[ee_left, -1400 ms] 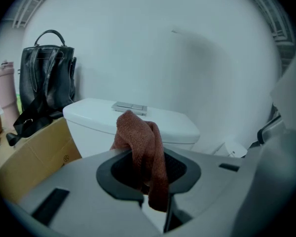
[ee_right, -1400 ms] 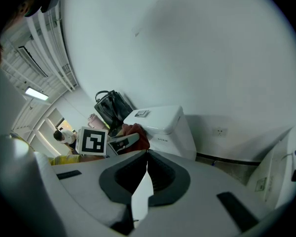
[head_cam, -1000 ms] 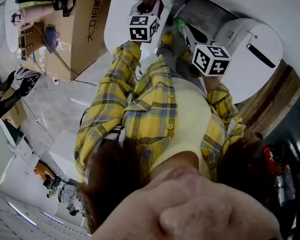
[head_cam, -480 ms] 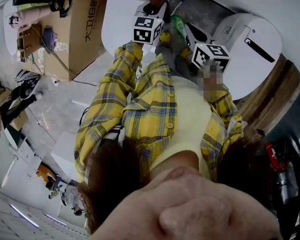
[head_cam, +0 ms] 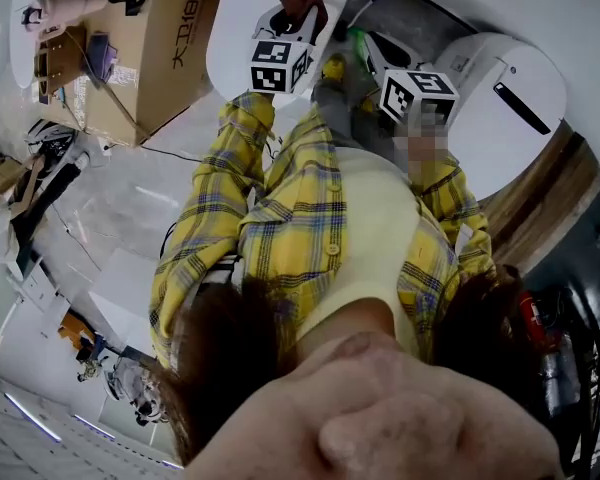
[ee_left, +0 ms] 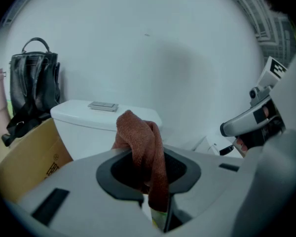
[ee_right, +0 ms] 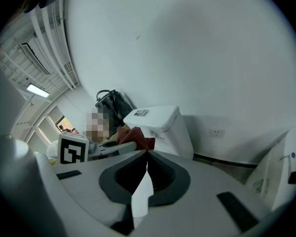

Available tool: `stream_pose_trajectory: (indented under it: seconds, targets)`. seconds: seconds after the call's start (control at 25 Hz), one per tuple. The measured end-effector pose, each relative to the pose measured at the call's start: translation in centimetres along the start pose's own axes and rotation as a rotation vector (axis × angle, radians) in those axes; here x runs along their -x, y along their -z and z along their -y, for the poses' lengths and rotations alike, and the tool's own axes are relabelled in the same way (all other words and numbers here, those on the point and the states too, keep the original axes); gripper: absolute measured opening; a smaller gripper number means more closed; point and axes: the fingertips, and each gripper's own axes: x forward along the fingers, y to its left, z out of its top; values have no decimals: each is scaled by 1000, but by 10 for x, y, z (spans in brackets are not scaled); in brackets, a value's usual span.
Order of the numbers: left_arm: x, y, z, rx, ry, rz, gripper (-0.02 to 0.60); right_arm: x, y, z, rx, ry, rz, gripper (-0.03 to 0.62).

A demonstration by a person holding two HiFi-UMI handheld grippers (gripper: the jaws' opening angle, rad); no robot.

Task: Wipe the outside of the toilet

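Observation:
The white toilet (head_cam: 230, 38) stands ahead of the person. Its tank (ee_left: 96, 125) has a flush button (ee_left: 102, 106) on the lid. My left gripper (head_cam: 292, 18) is held up in front of the tank. It is shut on a reddish-brown cloth (ee_left: 138, 137), which bunches above the jaws and hangs down between them. My right gripper (head_cam: 372, 50) hovers to the right of it, jaws together with nothing in them (ee_right: 147, 154). From the right gripper view I see the tank (ee_right: 158, 125) and the cloth (ee_right: 134, 135) in the left gripper.
A cardboard box (head_cam: 145, 48) sits left of the toilet with a black bag (ee_left: 34, 88) on it. A second white fixture (head_cam: 505, 98) stands at the right by a wooden edge (head_cam: 540, 208). A cable (ee_right: 222, 161) runs along the wall under a socket (ee_right: 217, 131).
The left gripper with the cloth has shifted slightly left in the head view. The right gripper has edged a little farther forward. Both jaws stay as they were.

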Motion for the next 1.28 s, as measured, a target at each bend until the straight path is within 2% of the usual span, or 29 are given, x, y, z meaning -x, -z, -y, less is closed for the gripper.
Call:
stream_pose_trajectory:
  seconds: [0.36, 0.52, 0.64, 0.88, 1.04, 1.28]
  targets:
    - [27, 12, -74, 71, -156, 0, 98, -47, -1, -19, 98, -55, -76, 26]
    - [32, 18, -109, 166, -235, -2, 97, -66, -3, -23, 131, -66, -101, 26]
    - [33, 24, -133, 208, -285, -8, 98, -82, -4, -25, 148, -69, -117, 26]
    - [22, 43, -179, 223, -366, -67, 98, -107, 0, -39, 192, -96, -165, 26]
    - [4, 48, -205, 218, -397, -98, 98, -116, 3, -44, 194, -109, -183, 26]
    - [-24, 56, -224, 264, -386, -129, 98, -123, 8, -39, 174, -98, -203, 26]
